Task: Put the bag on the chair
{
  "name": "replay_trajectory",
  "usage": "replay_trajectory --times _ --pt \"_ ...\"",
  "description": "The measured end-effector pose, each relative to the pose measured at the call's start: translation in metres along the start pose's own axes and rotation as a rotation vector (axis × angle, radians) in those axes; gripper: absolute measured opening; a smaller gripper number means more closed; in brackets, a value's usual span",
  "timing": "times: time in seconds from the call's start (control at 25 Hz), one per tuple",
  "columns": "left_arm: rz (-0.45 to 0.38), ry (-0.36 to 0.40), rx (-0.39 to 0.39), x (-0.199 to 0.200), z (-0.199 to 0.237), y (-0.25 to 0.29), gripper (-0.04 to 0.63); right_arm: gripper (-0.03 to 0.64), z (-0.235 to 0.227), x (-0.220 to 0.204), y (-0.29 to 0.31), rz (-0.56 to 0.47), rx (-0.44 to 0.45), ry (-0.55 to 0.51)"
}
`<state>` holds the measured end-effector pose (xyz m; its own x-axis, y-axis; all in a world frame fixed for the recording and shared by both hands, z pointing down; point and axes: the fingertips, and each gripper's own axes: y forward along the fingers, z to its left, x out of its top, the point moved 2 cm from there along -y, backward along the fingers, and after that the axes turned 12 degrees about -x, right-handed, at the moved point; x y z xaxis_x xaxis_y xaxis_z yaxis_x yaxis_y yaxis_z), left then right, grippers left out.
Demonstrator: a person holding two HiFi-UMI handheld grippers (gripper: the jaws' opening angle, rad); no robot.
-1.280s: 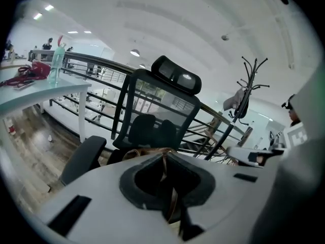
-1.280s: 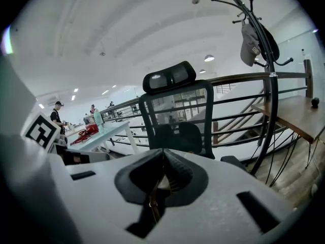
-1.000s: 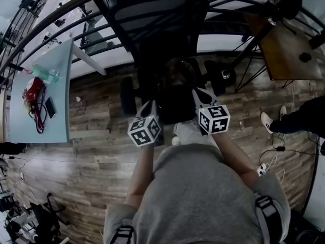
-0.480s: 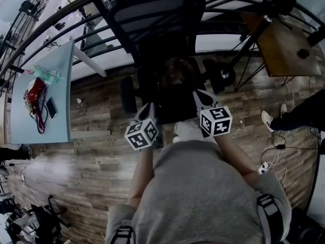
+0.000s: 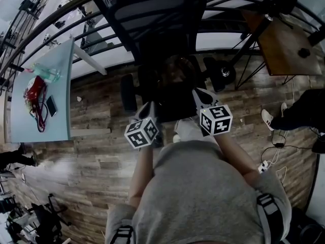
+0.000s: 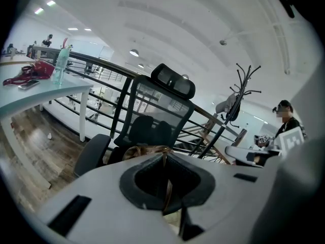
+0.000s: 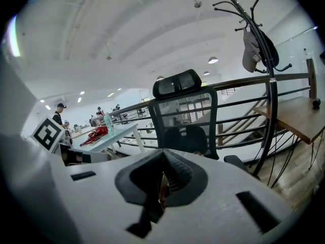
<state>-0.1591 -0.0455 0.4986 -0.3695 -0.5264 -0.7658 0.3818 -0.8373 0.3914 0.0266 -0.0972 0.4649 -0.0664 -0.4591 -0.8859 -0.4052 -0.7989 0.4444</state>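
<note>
Leftward and a little toward 7 o'clock is where the left tool (image 5: pixel 149 107) has drifted over the last second; the right tool (image 5: pixel 199 93) has barely shifted. Both are held over the chair (image 5: pixel 152 14), which stands at 12 o'clock from the person. The dark bag (image 5: pixel 175 98) hangs between them above the seat; whether it touches the seat cannot be told.

In the left gripper view the left tool (image 6: pixel 163 154) is closed tight on a thin brown strap (image 6: pixel 166 189) that runs down through the notch, with the bag's brownish top (image 6: pixel 144 150) just beyond. In the right gripper view the right tool (image 7: pixel 162 151) is likewise pinched shut on a thin strap (image 7: pixel 162 186).

At 10 o'clock stands a pale table (image 5: pixel 61 60) with a red item (image 5: pixel 34 91) and a bottle (image 5: pixel 45 75).
</note>
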Motion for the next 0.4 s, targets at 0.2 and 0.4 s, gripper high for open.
replay_trajectory --times 0.2,0.4 --pt "0.003 -0.004 -0.005 0.0000 0.0007 0.0012 0.018 0.005 0.0012 0.0019 0.0001 -0.002 0.001 0.000" --pt "0.001 0.000 -0.016 0.0059 -0.0008 0.0027 0.018 0.005 0.0023 0.0061 0.0010 -0.003 0.000 -0.003"
